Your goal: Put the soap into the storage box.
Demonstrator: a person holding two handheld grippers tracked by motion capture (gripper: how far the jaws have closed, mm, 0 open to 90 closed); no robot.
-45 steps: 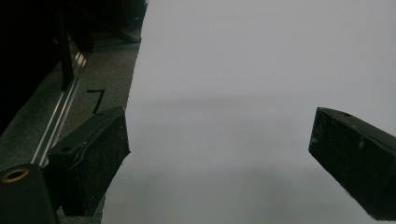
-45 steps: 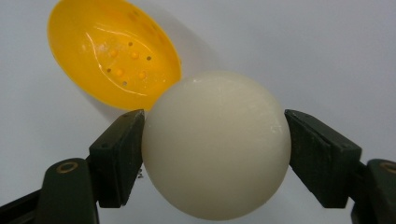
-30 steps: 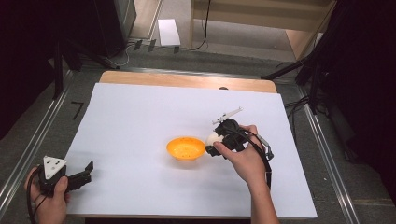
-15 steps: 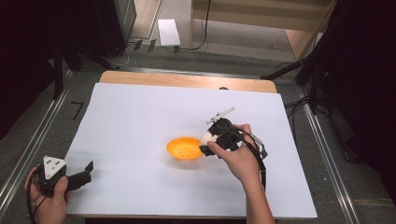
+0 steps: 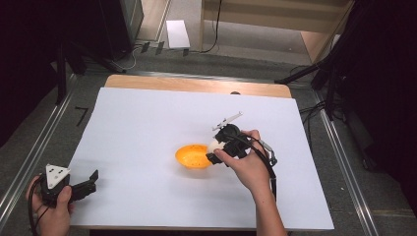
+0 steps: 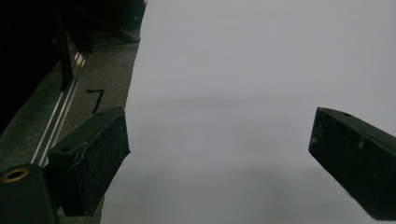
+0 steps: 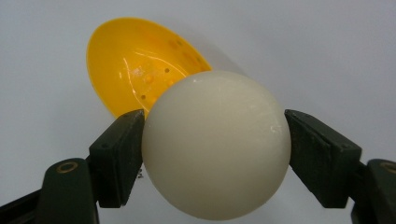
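An orange bowl (image 5: 193,156) sits near the middle of the white table sheet (image 5: 147,123). My right gripper (image 5: 216,150) hovers at the bowl's right rim, shut on a cream-white ball (image 5: 213,146). Seen from the right gripper view, the ball (image 7: 215,144) is squeezed between both jaws, with the yellow-orange bowl (image 7: 135,65) just beyond it. At the table's front left corner my left gripper (image 5: 92,181) stands open, its jaws wide apart over bare white sheet (image 6: 233,93).
The sheet's left edge meets a grey floor with a metal rail (image 6: 60,116). A wooden table edge (image 5: 196,84) shows at the back. Dark equipment stands (image 5: 339,64) and cables flank the right side.
My right gripper has carried the ball leftward and a little forward, from right of the bowl to its right rim. The left gripper has stayed put.
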